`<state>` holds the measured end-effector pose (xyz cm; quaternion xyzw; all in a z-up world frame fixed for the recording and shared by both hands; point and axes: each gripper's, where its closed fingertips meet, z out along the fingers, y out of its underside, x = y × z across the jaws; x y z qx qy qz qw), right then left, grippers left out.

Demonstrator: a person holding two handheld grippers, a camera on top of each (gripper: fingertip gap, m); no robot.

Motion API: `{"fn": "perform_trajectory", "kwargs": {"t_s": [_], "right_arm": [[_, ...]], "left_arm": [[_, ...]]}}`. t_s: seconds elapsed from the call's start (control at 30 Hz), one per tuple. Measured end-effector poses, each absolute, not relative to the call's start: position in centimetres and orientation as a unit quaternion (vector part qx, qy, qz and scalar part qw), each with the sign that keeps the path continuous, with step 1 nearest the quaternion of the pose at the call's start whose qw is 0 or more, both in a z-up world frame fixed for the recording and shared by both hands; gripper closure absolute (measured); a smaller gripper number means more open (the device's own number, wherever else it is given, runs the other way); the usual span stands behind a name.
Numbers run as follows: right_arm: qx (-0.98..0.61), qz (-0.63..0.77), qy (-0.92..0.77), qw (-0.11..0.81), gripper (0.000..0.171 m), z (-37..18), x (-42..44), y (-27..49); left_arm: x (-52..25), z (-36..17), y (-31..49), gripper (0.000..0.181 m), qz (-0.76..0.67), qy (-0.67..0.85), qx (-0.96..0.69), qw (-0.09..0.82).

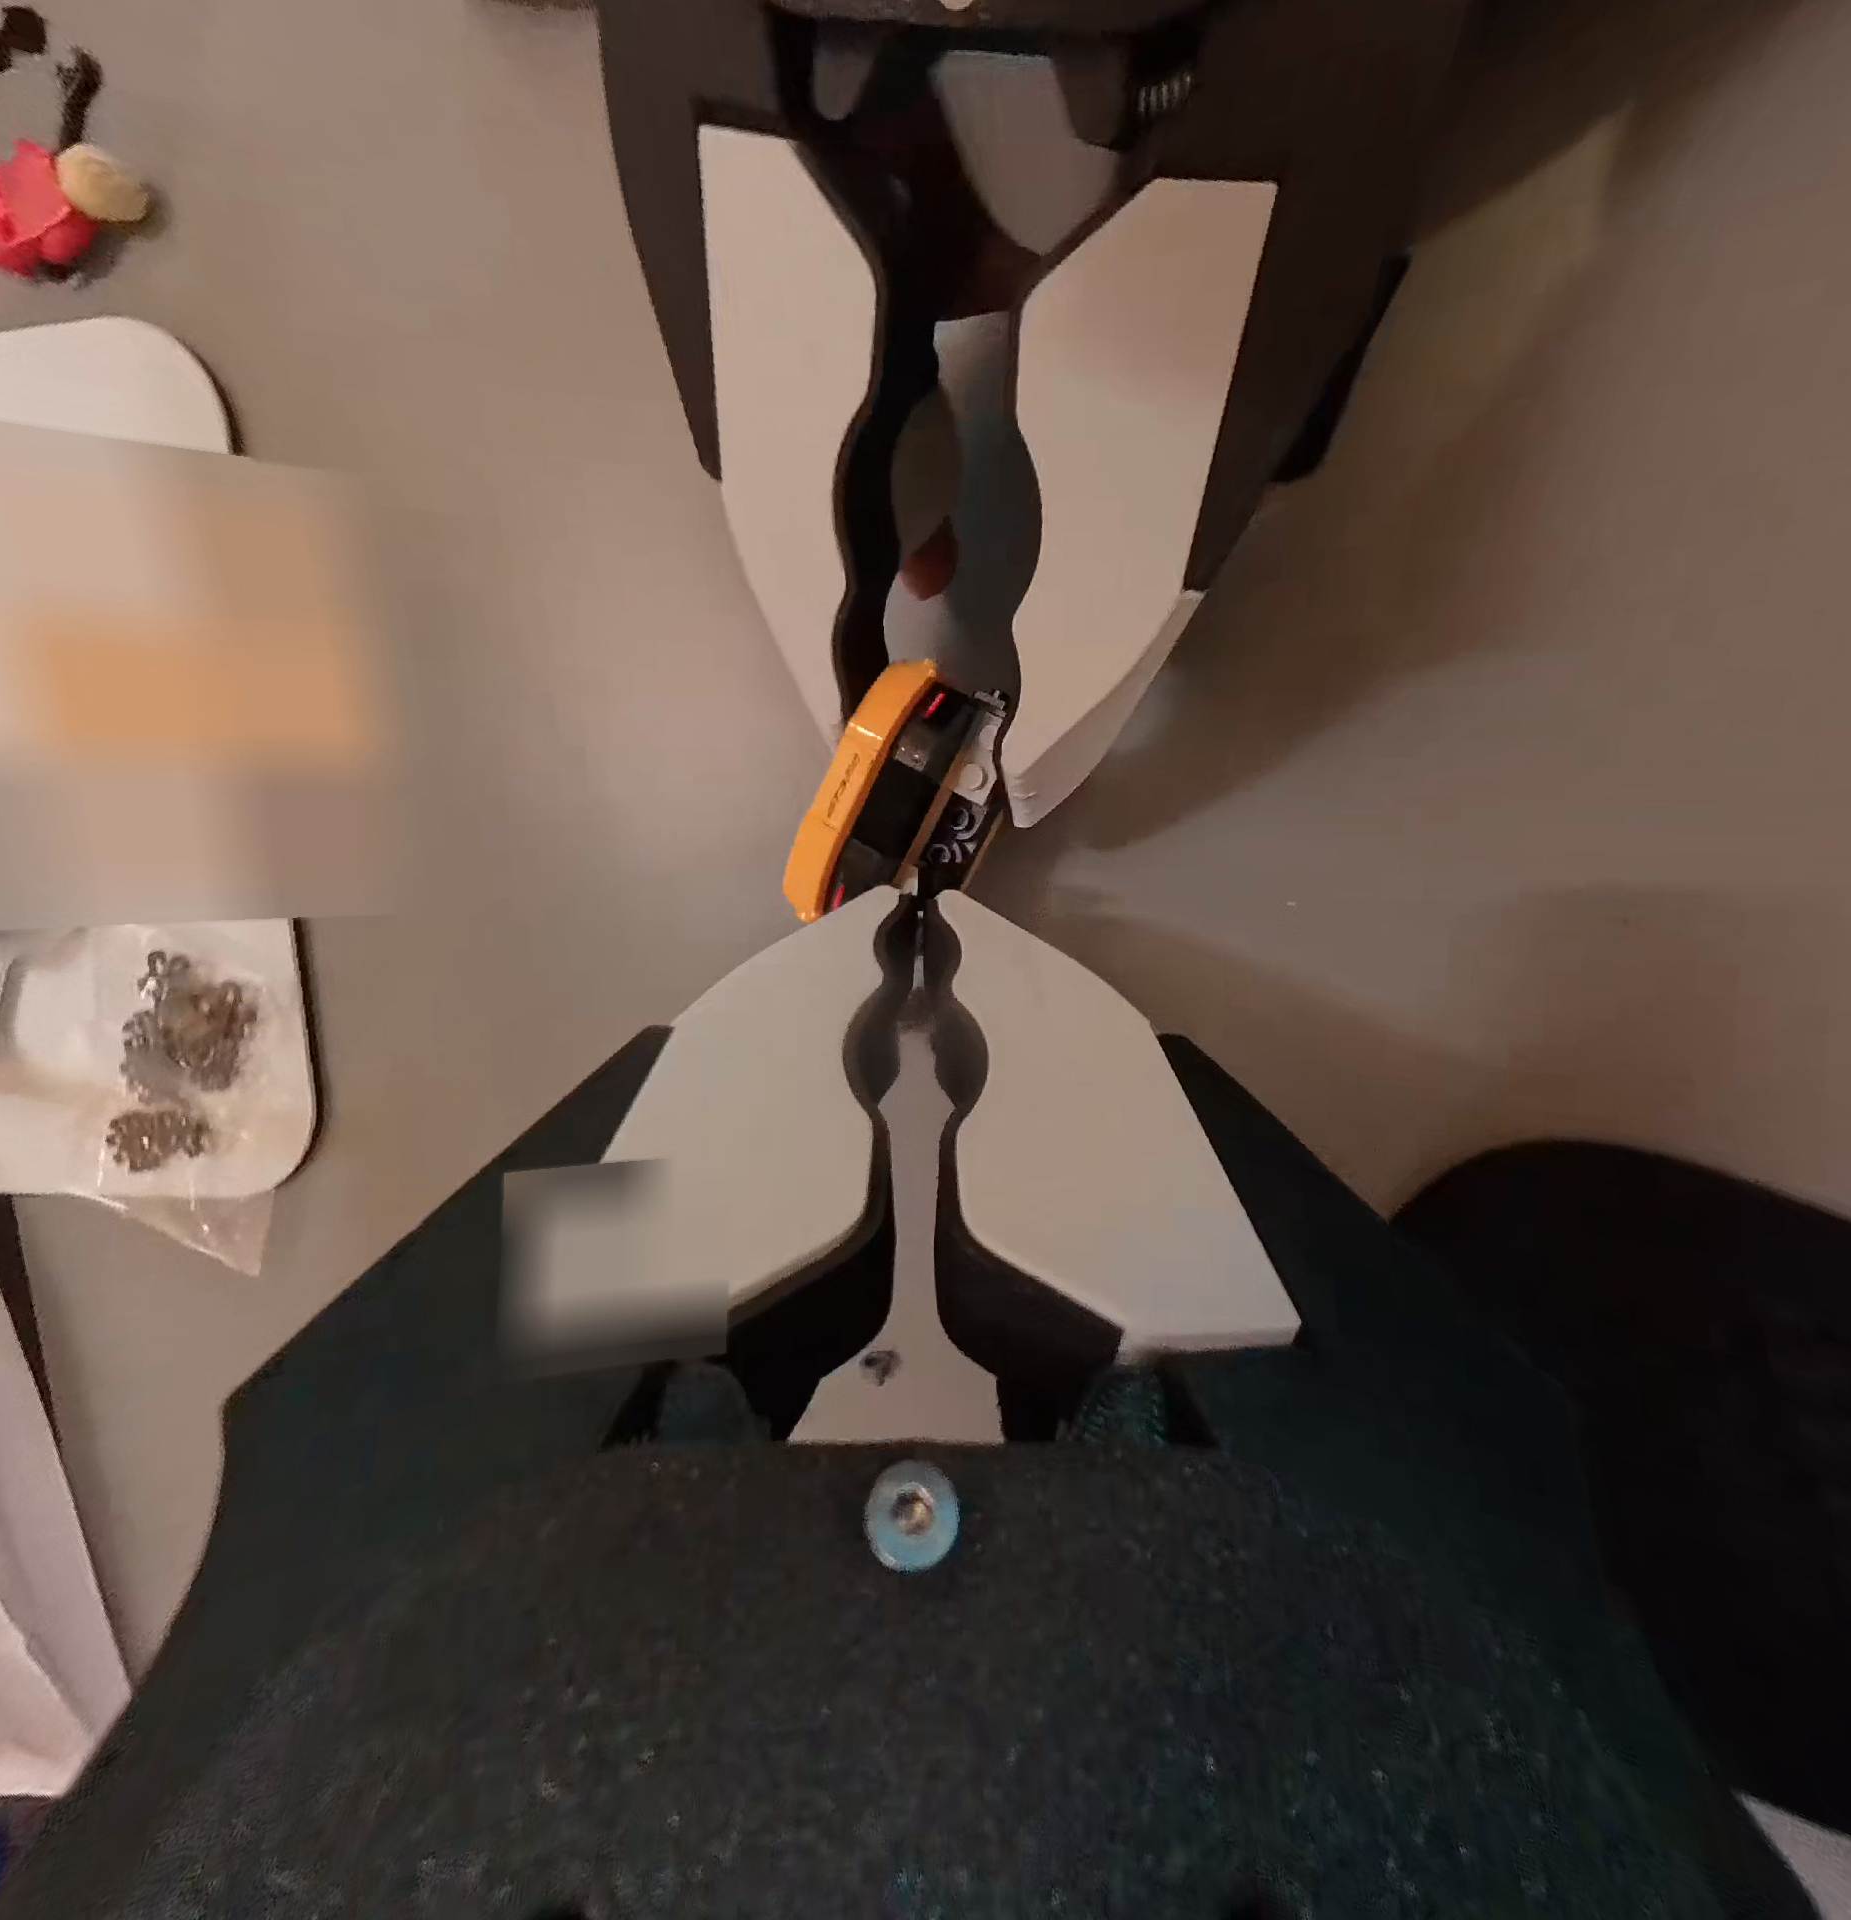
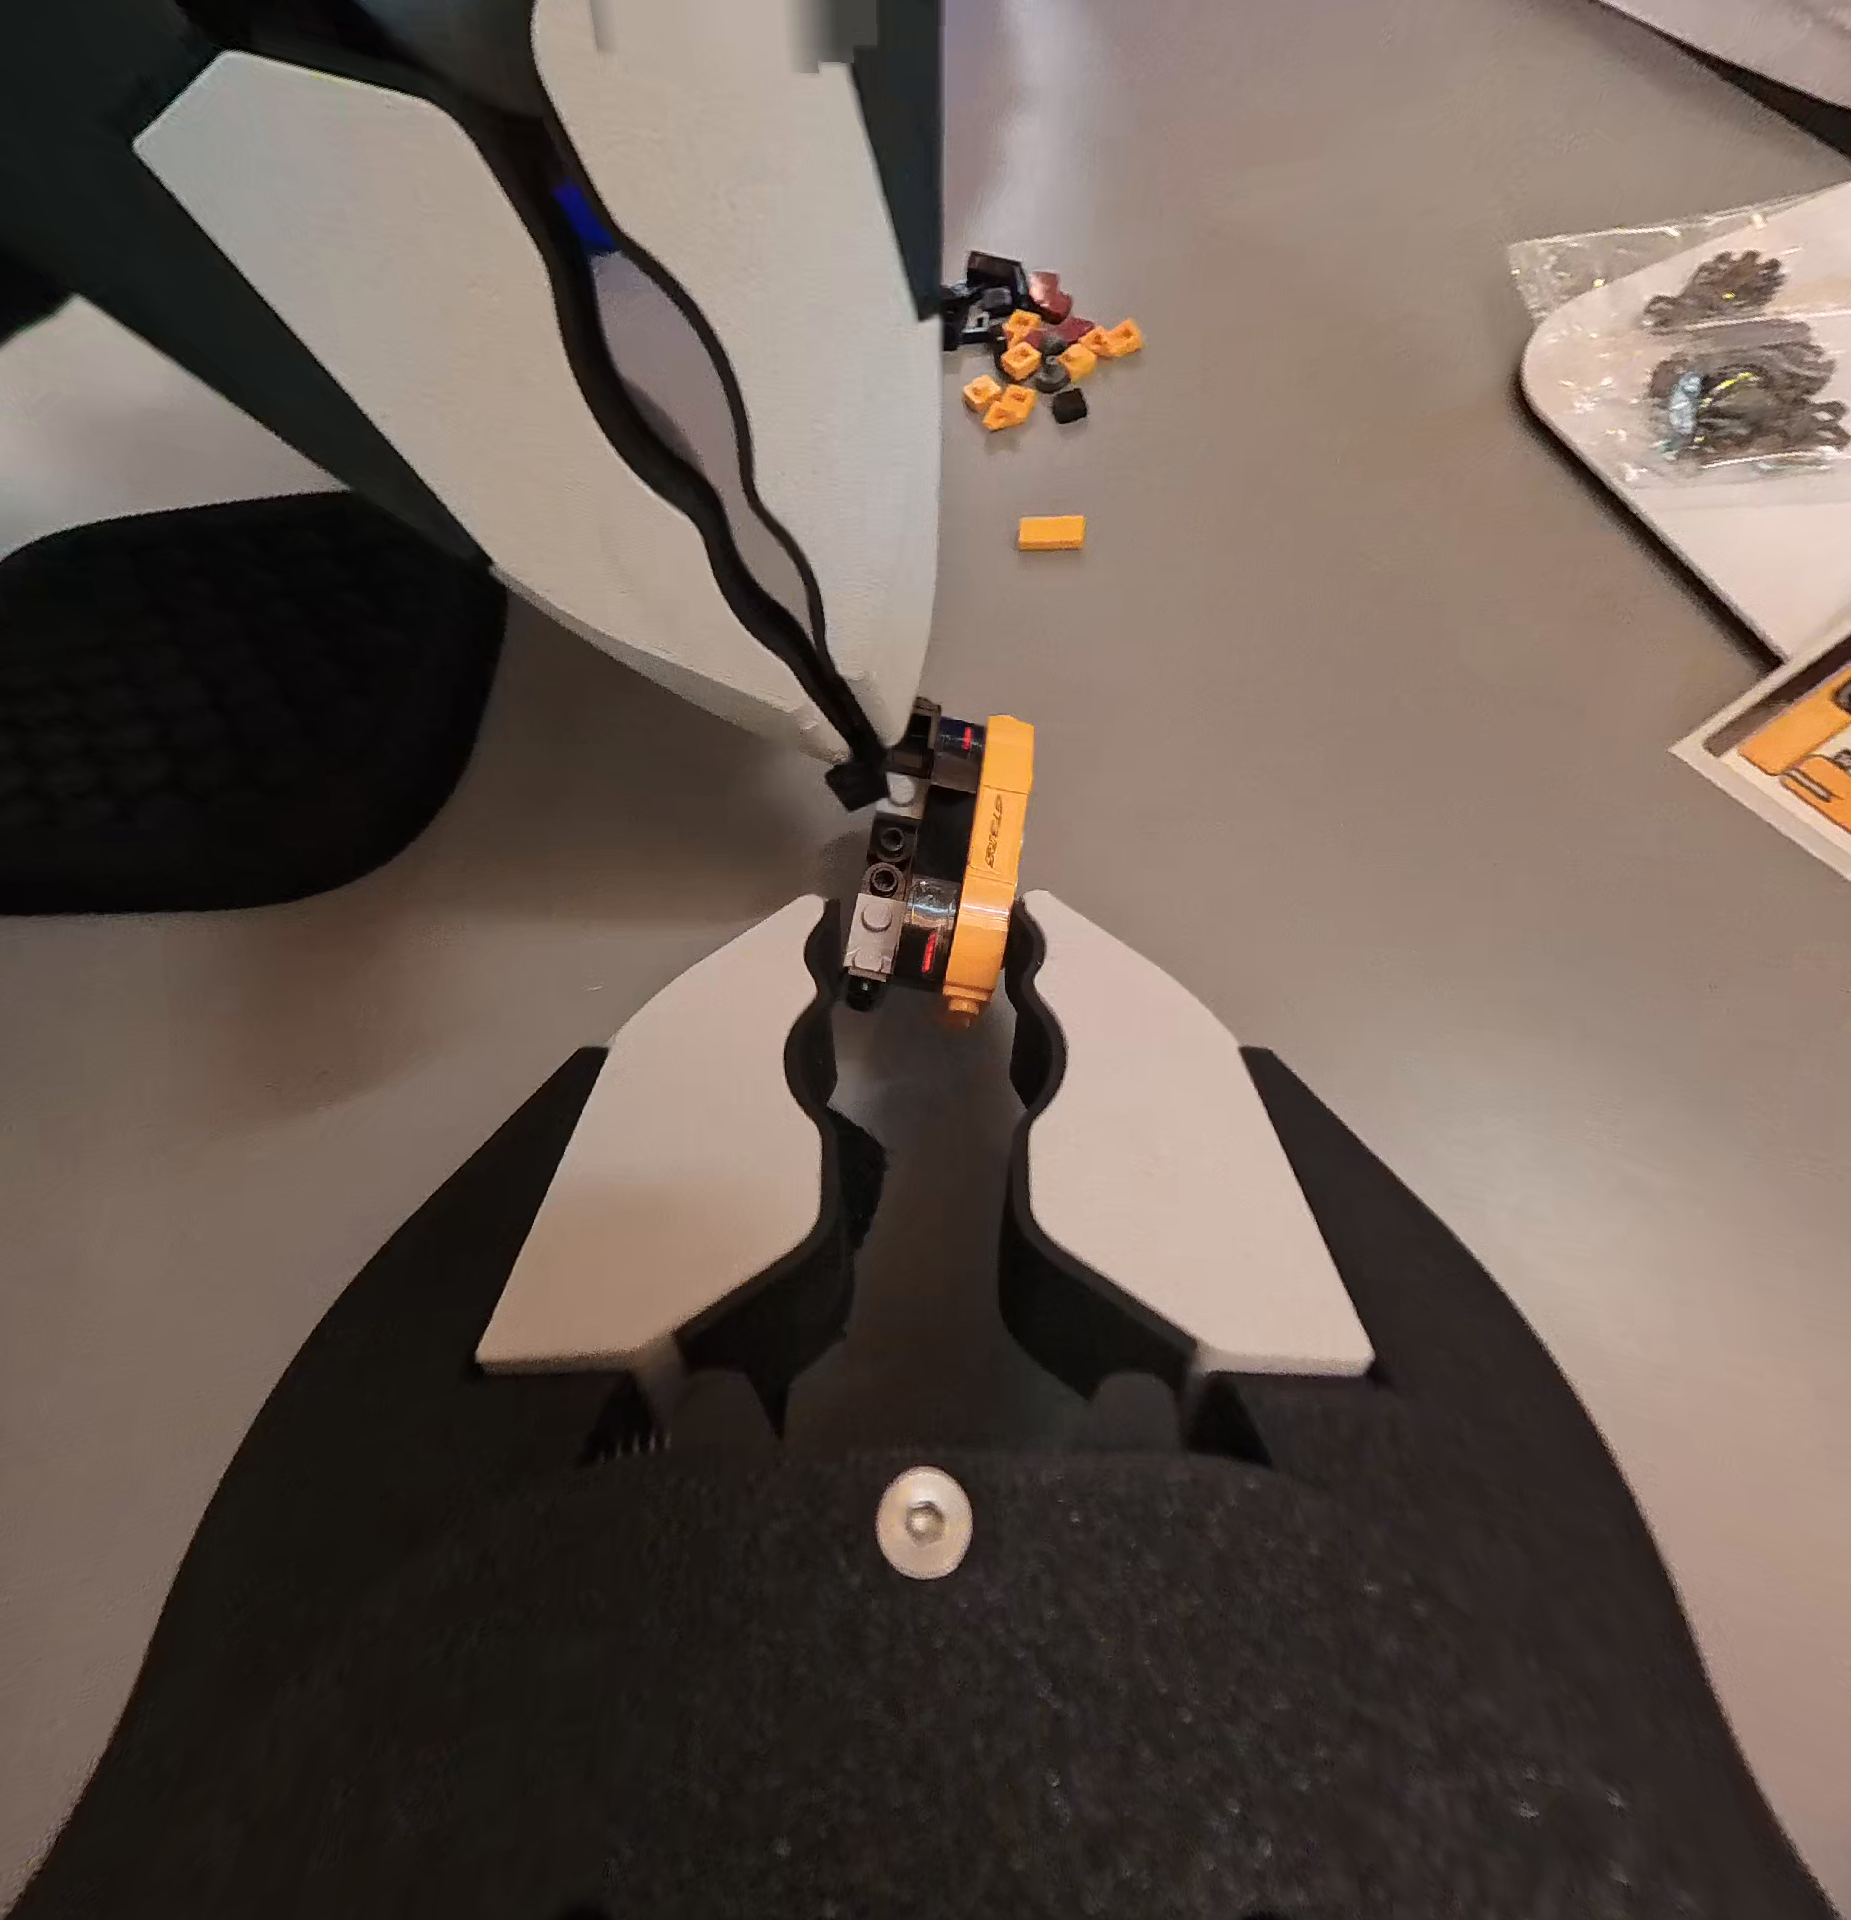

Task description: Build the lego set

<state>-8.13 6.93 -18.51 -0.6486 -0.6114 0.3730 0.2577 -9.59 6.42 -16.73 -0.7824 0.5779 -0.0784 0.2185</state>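
A small lego assembly (image 2: 988,831), an orange curved shell on black and grey bricks, hangs above the grey table. My right gripper (image 2: 926,914) is shut on its lower end, one finger on the grey side and one on the orange side. My left gripper (image 2: 861,756) comes in from the upper left, shut on a small black piece (image 2: 850,781) at the assembly's black side. In the left wrist view my left gripper (image 1: 916,912) is shut at the assembly's (image 1: 859,790) lower end, and the right gripper (image 1: 931,774) holds it from above.
A pile of loose orange and black bricks (image 2: 1046,348) and one orange tile (image 2: 1051,532) lie farther out. A bag of dark parts (image 2: 1731,384) rests on a white tray, with a booklet (image 2: 1814,748) at the right. A black mesh seat (image 2: 204,707) is at the left. The grippers are tip to tip, or close to it. Both grippers' tips are roughly 11 centimeters from the orange tile (image 2: 1051,532).
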Motion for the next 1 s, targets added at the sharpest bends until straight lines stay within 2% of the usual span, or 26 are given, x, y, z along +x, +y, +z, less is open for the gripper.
{"fn": "perform_trajectory", "kwargs": {"t_s": [0.3, 1.0], "right_arm": [[-0.628, 0.400, -0.630, 0.222, 0.141, -18.6, -8.1, 5.3], [-0.623, 0.384, -0.649, 0.210, 0.141, -19.4, -7.9, 4.8]], "left_arm": [[-9.5, -17.4, 5.0, 0.181, -0.104, 0.636, -0.751, 0.144], [-9.8, -18.2, 4.8, 0.181, -0.090, 0.647, -0.748, 0.122]]}}
